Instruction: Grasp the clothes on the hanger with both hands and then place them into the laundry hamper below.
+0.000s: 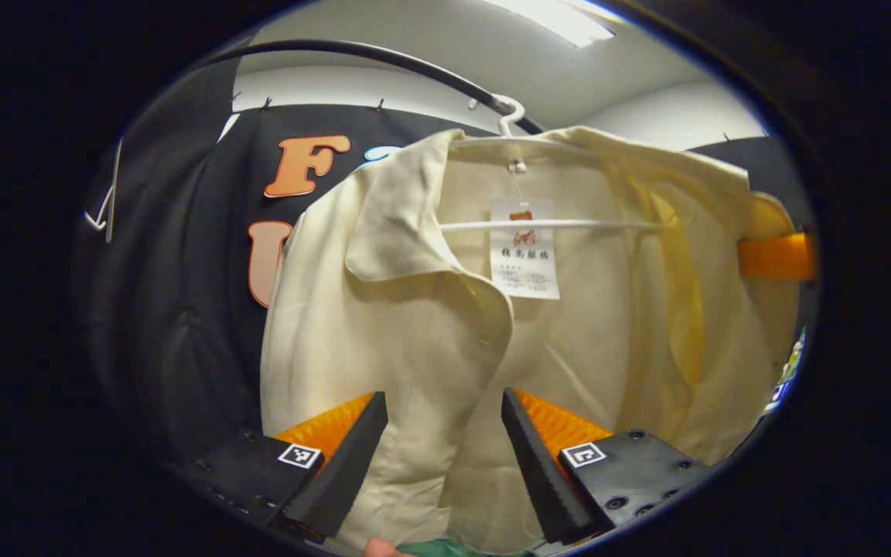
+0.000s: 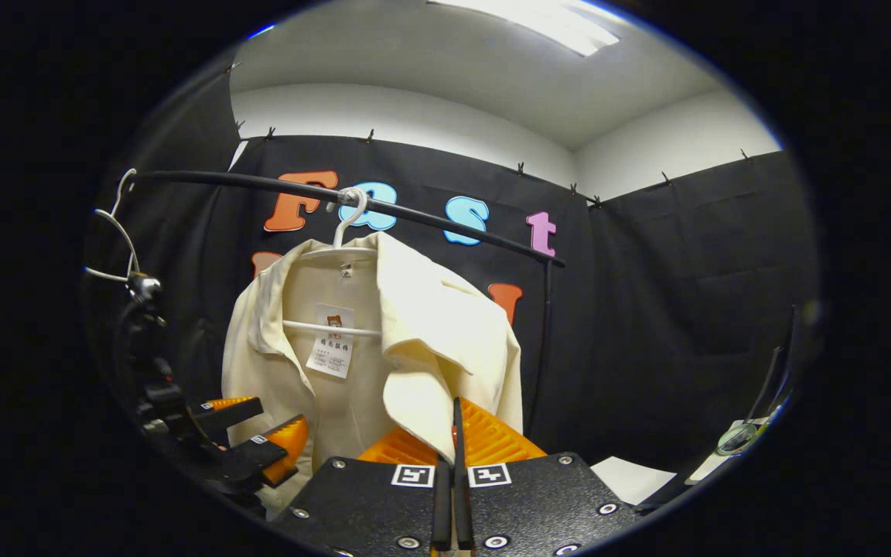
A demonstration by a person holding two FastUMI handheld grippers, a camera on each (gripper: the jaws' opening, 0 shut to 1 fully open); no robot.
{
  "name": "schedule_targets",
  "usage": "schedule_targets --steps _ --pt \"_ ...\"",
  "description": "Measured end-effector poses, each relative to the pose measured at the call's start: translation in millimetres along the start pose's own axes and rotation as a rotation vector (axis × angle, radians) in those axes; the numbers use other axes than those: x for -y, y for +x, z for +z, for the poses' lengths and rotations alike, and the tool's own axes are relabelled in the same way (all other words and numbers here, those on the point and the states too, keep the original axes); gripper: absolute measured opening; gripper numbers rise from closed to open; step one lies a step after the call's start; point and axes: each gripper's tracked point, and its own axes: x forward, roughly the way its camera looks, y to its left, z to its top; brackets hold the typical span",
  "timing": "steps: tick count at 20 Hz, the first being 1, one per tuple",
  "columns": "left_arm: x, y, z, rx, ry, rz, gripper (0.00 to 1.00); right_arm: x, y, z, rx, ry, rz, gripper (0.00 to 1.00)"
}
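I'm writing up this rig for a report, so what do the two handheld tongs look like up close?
Both tongs, the left tongs and the right tongs, share one build: two wedge-shaped fingers with ribbed, sawtooth inner faces, mounted on matte black blocks fastened with round screws. Each block carries a small square black-and-white marker tag. No cables or sleeves are visible.

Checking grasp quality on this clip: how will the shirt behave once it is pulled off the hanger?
The shirt will probably go floppy: thin cloth, already creased where the right tongs pinch its edge. It looks light, so the thin hanger may swing or come along. The open left tongs straddle its front, which could slip.
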Motion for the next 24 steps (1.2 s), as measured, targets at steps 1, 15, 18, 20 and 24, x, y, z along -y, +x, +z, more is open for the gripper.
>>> schedule_targets --steps 1,15,18,20,24 --pt "-4 11 -5 0.004 0.041 0.035 0.93 -1 0 -1 -0.003 0.005 0.004 0.02" --pt "-129 33 32 0.103 0.362 0.368 0.77 0 -1 -10 -0.008 0.026 0.035 0.02" --pt "-126 33 33 0.083 0.335 0.278 0.10 6 0 -14 -0.011 0.038 0.043 0.02" --pt "-115 18 34 0.080 0.294 0.219 0.10 7 2 -12 -0.006 0.036 0.043 0.02" --pt "-82 -18 32 0.096 0.192 0.097 0.10 -3 1 -10 -0.010 0.035 0.043 0.02"
